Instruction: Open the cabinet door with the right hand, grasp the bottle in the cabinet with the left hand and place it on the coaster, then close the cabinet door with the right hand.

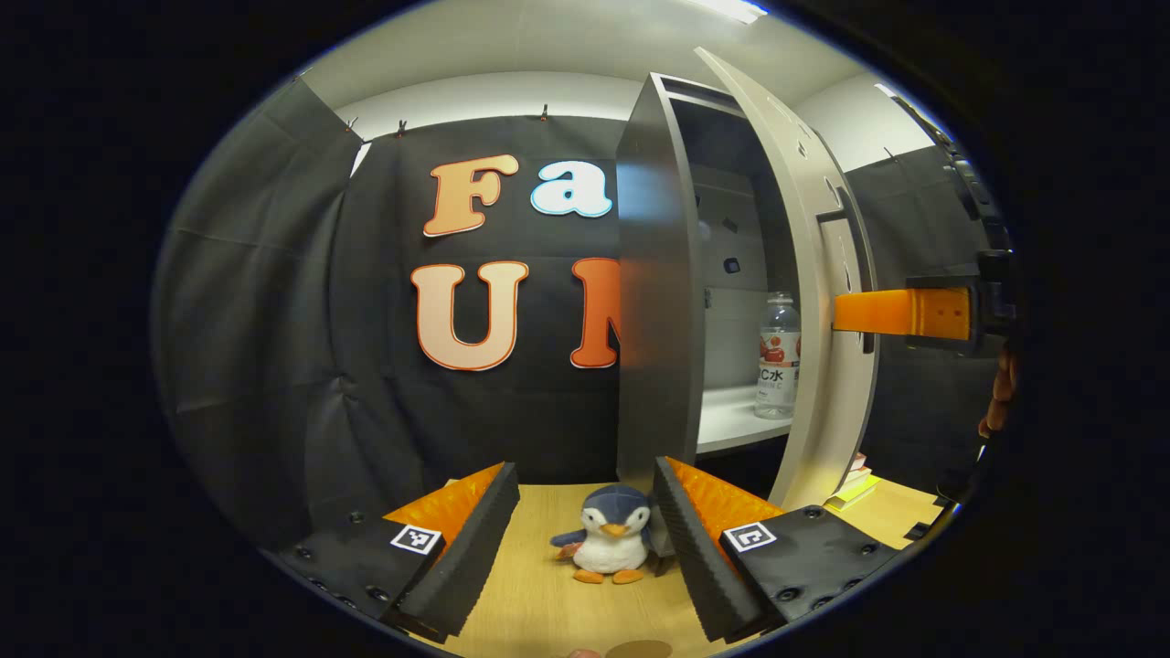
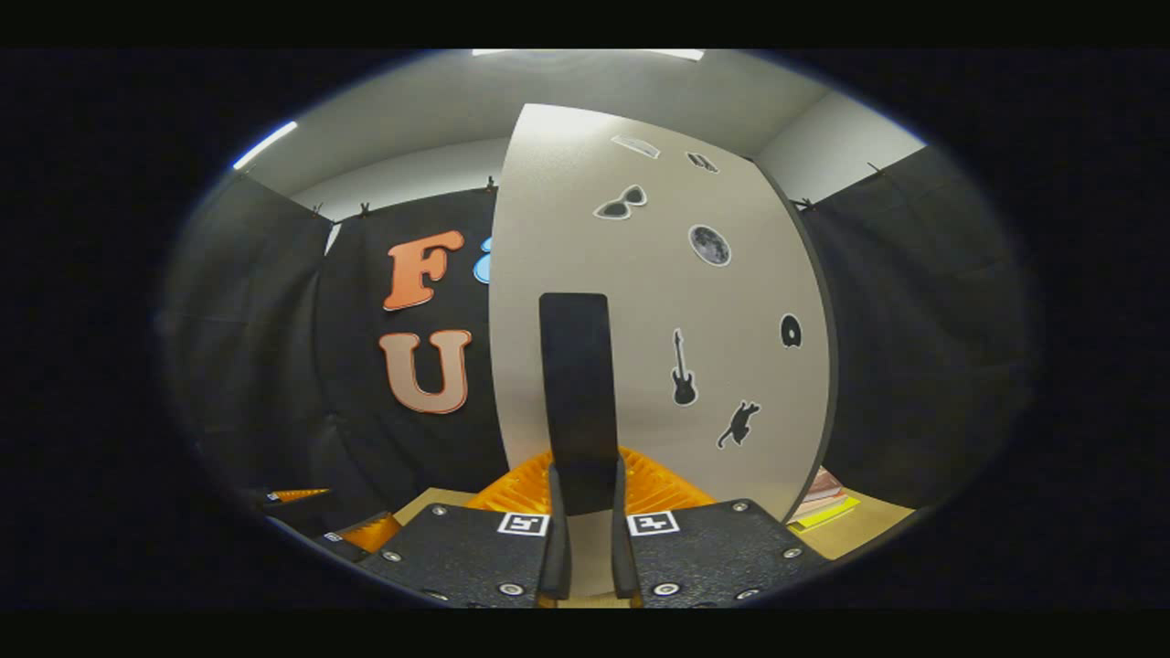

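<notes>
In the left gripper view my left gripper [image 1: 580, 539] hangs over the pale wooden table [image 1: 539, 612] with its two fingers spread wide apart and nothing between them. Just past the tips a small plush penguin [image 1: 608, 546] sits upright on the wood, and at the very bottom edge a brown rounded shape peeks in (it may be the coaster, I cannot tell).

In the right gripper view my right gripper [image 2: 585, 512] is clenched on the cabinet door's handle [image 2: 576, 393], a dark upright bar, with a finger pressing on each side of its lower end. The cabinet door [image 2: 658, 320] itself is a light grey panel dotted with small dark stickers: sunglasses, a moon, a guitar, a cat.

Farther on in the left gripper view the cabinet [image 1: 658, 302] stands on the table with its door [image 1: 804, 274] swung partly open, and that same right gripper [image 1: 900, 313] reaches in from the right edge to the door's front face.

Through the gap I see the bottle [image 1: 778, 356] standing upright on the white shelf [image 1: 731, 425] inside the cabinet, toward the door side. It is clear plastic with a pale cap and a white label bearing a red picture (the liquid looks colourless).

A stack of books [image 1: 855, 484] lies on the table beyond the door's foot.
</notes>
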`<move>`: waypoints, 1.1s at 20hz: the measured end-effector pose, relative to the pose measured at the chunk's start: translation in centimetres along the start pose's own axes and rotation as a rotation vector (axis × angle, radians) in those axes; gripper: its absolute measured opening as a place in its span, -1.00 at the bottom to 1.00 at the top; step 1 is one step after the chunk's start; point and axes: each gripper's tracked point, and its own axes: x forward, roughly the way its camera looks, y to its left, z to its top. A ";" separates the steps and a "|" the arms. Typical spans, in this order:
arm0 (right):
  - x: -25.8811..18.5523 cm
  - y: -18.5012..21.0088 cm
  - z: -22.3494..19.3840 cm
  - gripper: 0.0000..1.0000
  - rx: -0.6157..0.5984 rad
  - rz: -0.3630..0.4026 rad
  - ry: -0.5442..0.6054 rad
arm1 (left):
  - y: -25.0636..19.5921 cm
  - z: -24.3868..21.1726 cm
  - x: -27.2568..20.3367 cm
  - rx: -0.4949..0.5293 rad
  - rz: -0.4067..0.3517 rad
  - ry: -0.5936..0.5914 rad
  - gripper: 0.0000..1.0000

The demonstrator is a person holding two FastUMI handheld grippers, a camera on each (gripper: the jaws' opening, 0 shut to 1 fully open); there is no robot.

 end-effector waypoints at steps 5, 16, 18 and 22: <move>-1.2 -0.9 0.0 -0.61 0.023 0.064 0.026 | -3.5 1.1 -0.7 -0.011 -0.015 -0.017 0.93; -4.9 -4.5 0.6 -0.67 0.160 0.188 0.068 | -10.0 3.0 -1.9 -0.017 -0.019 -0.052 0.89; -5.4 -5.3 0.8 -0.66 0.184 0.203 0.078 | -11.1 3.1 -2.1 -0.025 -0.029 -0.055 0.89; -6.2 -6.6 0.8 -0.64 0.188 0.214 0.091 | -13.8 3.5 -2.9 -0.024 -0.051 -0.064 0.93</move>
